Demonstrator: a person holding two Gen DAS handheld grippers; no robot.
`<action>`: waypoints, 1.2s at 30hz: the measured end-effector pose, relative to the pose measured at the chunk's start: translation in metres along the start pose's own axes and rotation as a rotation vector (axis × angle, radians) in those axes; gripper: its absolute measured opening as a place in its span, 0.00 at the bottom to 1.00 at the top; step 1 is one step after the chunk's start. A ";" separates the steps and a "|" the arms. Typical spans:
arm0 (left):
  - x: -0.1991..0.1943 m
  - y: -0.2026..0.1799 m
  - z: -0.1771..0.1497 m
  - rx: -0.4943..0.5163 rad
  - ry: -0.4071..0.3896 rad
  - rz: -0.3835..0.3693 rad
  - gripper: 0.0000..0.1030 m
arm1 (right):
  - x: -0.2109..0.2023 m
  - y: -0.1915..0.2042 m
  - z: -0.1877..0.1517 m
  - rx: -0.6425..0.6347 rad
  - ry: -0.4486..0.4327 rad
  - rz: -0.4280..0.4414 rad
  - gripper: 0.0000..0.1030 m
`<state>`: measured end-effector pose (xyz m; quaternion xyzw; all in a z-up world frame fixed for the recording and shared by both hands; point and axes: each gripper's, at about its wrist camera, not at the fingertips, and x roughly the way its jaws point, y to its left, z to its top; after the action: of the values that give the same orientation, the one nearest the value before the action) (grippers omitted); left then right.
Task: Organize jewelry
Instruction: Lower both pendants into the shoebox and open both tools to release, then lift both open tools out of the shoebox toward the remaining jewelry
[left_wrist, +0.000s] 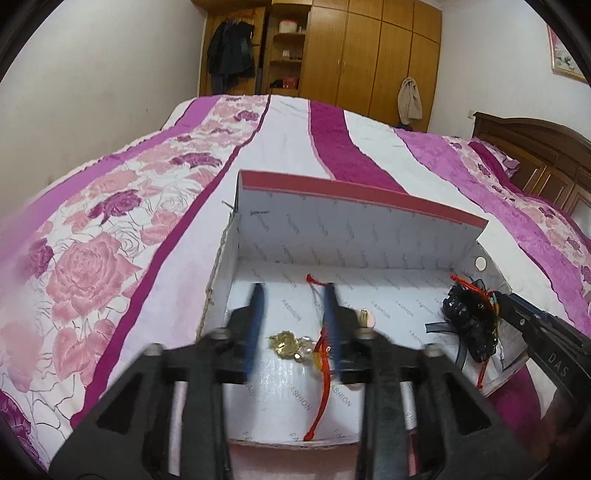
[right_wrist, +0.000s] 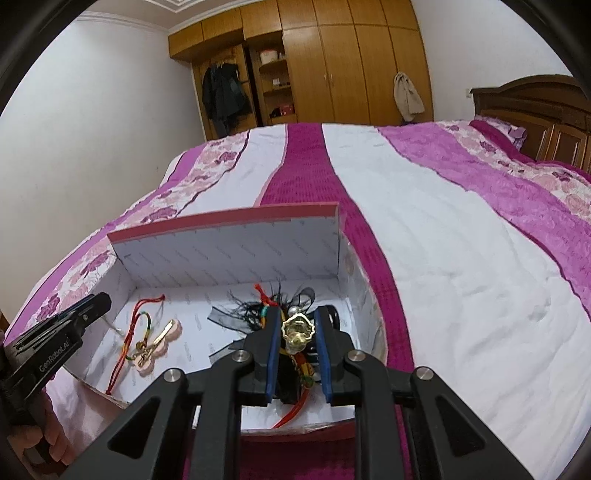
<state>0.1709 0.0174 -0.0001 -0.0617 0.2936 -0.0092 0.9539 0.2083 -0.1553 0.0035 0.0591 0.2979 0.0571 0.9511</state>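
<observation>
One box (right_wrist: 229, 254), two claws (right_wrist: 297, 332)

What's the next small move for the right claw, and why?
Probably open the right claw: its pads pinch the gold brooch with tangled black hair accessory and red cords already inside the open box, low over its floor.

A bed (right_wrist: 424, 229) under a pink, magenta and white floral quilt filled the room. Beyond its far edge stood a wooden wardrobe (right_wrist: 354, 59) (doors shut), dark jackets (right_wrist: 223, 94) hanging left of it, a beige cloth (right_wrist: 406, 96) on its right side. A brown headboard (right_wrist: 535, 110) rose at the bed's right.
</observation>
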 end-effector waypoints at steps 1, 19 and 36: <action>-0.001 0.000 0.000 -0.004 -0.005 0.008 0.40 | 0.001 0.000 0.000 0.004 0.008 0.003 0.20; -0.040 0.007 0.010 -0.054 -0.023 -0.012 0.43 | -0.038 0.016 0.009 -0.017 -0.055 0.056 0.56; -0.097 -0.002 0.004 0.010 0.015 -0.026 0.43 | -0.103 0.023 0.003 -0.004 -0.072 0.087 0.56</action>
<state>0.0928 0.0208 0.0578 -0.0606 0.2999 -0.0237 0.9518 0.1239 -0.1475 0.0673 0.0720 0.2603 0.0970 0.9579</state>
